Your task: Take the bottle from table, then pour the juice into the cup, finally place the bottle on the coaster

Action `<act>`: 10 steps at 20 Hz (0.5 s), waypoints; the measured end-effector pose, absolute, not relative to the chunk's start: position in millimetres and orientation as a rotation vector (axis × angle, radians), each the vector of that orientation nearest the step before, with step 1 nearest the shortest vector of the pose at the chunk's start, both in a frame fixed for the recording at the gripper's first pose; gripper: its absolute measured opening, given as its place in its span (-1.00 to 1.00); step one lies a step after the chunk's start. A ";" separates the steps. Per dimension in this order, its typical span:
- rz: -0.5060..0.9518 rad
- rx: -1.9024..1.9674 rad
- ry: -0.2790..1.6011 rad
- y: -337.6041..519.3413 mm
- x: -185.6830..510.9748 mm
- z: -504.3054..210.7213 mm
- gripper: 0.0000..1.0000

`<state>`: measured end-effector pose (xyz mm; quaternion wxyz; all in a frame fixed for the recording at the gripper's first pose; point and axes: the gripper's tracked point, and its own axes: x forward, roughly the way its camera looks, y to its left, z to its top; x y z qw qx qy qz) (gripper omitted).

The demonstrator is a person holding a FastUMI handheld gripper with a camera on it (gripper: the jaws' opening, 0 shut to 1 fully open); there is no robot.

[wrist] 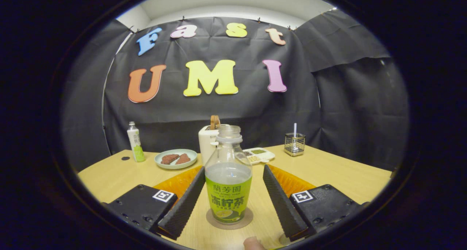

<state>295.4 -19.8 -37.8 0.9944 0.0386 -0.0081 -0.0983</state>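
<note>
Centrally, the bottle (228, 177) stands upright and uncapped on the round coaster (229, 219), on the wooden table (328, 173); the gripper (232, 195) has its fingers spread wide, one on either side of the bottle and clear of it; beyond the bottle stand a white container (207, 142), a plate (175, 158) of brown pieces, a second bottle (135, 142), a divided tray (259, 154) and a wire holder (294, 143).
</note>
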 end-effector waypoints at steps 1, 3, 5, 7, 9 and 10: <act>-0.192 0.068 -0.017 -19.1 287.6 -33.1 1.00; -0.189 0.054 -0.031 -21.4 268.5 -20.6 1.00; -0.181 0.044 -0.051 -20.9 247.6 -8.3 1.00; -0.178 0.015 -0.066 -19.1 225.7 3.9 1.00; -0.165 0.016 -0.096 -16.7 200.2 20.1 1.00; -0.163 0.024 -0.105 -16.9 187.4 25.5 1.00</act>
